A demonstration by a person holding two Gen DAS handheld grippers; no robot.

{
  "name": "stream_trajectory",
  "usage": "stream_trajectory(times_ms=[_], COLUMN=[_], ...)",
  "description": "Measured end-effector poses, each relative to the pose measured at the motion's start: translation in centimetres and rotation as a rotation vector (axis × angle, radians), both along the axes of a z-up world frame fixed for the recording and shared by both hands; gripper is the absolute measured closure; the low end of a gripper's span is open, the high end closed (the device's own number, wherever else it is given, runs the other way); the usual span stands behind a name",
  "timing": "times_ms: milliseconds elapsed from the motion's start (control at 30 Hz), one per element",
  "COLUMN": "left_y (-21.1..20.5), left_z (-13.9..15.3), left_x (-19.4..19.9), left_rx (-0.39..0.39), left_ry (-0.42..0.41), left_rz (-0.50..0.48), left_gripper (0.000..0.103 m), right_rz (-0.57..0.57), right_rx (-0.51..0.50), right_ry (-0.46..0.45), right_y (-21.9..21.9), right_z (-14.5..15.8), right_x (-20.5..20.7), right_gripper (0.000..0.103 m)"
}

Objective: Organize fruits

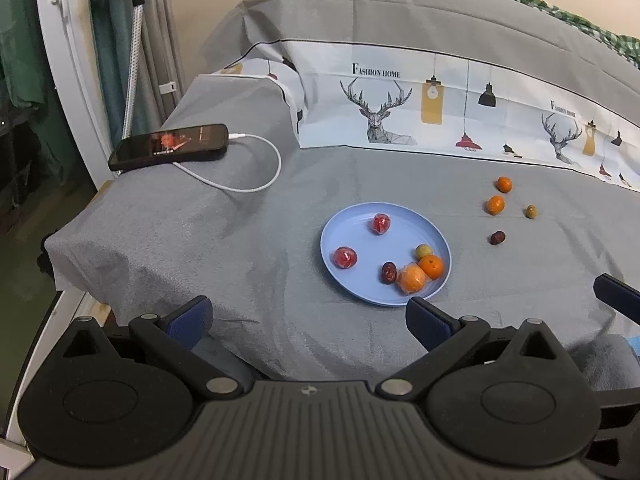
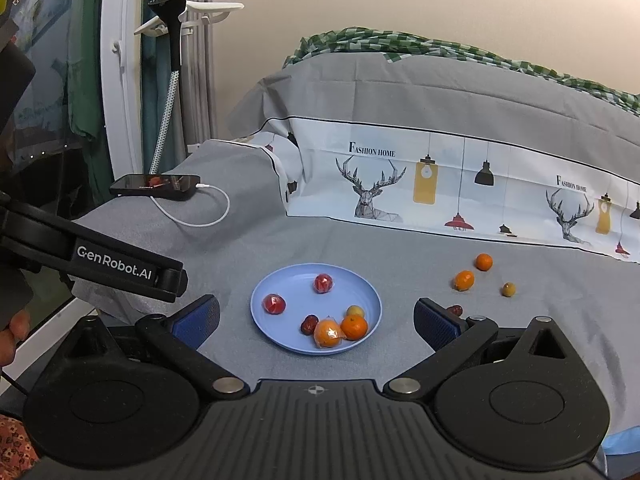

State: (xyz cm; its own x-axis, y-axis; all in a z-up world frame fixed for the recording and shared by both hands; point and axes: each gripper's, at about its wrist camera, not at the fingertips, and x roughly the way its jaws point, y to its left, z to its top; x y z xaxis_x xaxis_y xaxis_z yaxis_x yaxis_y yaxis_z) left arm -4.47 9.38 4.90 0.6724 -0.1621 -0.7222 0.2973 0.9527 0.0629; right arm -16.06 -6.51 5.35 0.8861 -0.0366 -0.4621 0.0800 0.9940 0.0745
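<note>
- L wrist view: blue plate (image 1: 348,280) sits on grey sheet (image 1: 200,240), ahead of and between the L fingers (image 1: 188,316). L gripper (image 1: 308,316) is spread wide, nothing in it, hovering short of the plate's near rim.
- On plate: two red wrapped fruits (image 1: 345,257), dark red date (image 1: 388,272), wrapped orange (image 1: 412,279) touching a bare mandarin (image 1: 431,267), small yellow-green fruit (image 1: 423,251) just behind them.
- Loose fruit lies fwd-right of plate, well apart from it: two mandarins (image 1: 495,204), a green-brown fruit (image 1: 531,211), loose date (image 1: 498,237) nearest the plate.
- Dark blue pad at the right edge is prob. one finger of the R gripper (image 1: 616,294); it's on the loose-fruit side.
- Phone (image 1: 170,146) w/ white cable (image 1: 256,176) far left on raised fold; not part of task.

- R wrist view: R gripper (image 2: 316,320) also spread wide, empty; plate (image 2: 280,300) centred ahead, between its fingers.
- Loose date (image 2: 456,310) peeks just past the tip of the R finger (image 2: 434,324), partly hidden by it. Contact vs. gap: cannot tell. Too little showing to read its long axis.
- Loose mandarins (image 2: 464,280), small fruit (image 2: 508,289) farther fwd-right.
- L gripper body (image 2: 120,268) crosses in from left, level w/ plate's left side.

- Judgement: loose group lies right of both tools, so R hand is nearer; loose date is prob. the first pick. Needs R hand to swing right and pitch down so the date sits between the pads. L hand is poorly placed, plate in its way.
- Progress est.: six on plate, four still off.
</note>
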Motion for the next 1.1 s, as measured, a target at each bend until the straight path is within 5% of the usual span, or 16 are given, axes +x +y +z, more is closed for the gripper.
stream_trajectory(times_ms=[533,1100], left_y=[-2.9,-14.9], left_z=[-1.4,-5.9], left_x=[2.6,8.9], left_rx=[0.081,0.162], left_ry=[0.046,0.142], left_rz=[-0.03,-0.154], left_gripper=[0.0,0.0], right_rz=[-0.051,-0.279], right_rx=[0.042,0.076], right_ry=[0.021,0.089], right_y=[-1.6,-10.7], right_z=[-1.7,-7.4], right_x=[1.9,6.6], right_gripper=[0.001,0.001])
